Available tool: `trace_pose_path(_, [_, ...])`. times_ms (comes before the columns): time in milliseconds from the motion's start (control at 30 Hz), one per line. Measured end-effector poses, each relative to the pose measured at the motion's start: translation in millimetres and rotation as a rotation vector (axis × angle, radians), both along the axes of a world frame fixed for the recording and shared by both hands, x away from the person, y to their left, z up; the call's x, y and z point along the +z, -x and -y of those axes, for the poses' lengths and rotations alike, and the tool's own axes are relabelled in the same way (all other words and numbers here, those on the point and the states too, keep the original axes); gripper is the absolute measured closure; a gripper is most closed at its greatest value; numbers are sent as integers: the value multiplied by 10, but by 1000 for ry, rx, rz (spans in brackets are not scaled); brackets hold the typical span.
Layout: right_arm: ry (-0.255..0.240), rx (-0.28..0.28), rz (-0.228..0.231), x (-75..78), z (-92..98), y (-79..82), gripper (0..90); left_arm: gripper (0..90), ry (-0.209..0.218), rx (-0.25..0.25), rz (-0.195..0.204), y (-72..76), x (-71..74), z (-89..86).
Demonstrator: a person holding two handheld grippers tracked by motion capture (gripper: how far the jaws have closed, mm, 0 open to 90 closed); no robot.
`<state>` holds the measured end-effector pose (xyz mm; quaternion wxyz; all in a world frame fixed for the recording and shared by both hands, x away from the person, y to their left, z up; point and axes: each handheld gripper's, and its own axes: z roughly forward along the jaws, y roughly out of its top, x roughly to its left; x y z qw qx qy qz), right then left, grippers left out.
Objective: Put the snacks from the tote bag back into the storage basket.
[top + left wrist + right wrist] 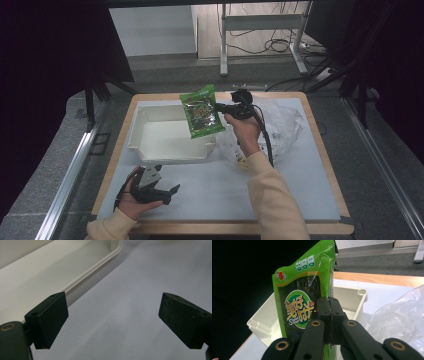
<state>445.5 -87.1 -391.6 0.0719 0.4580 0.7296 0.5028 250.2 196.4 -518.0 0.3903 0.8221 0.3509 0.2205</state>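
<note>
- Here, at the near left of the table (300, 195), the left gripper (170, 192) lies in the person's left hand (131, 197) on the pale grey mat, its jaws spread wide and holding nothing; in the left gripper view the two black pads (51, 320) stand well apart over bare mat, with the wall of the white tray (45, 277) just beside the left one.
- Further along, the white tray (165, 135) sits on the left half of the mat, open side up, and its inside looks bare.
- Above the tray's right end hangs a green snack packet (201, 111), lifted clear of the mat and tilted; in the right gripper view the packet (303, 297) shows a dark panel and a round green label.
- The right gripper (219, 107), held in the person's right hand (245, 131), is clamped on the packet's right edge; the right gripper view shows its jaws pressed together on the wrapper.
- On the right, a crumpled clear plastic bag (282, 122) lies on the mat behind the right hand.
</note>
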Motion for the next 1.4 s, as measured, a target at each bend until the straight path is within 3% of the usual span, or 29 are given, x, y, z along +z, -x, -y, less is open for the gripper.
trace_pose_path(1400, [2, 55, -44, -232, -548, -56, 897, 90, 7, 2, -3, -6, 2, -14])
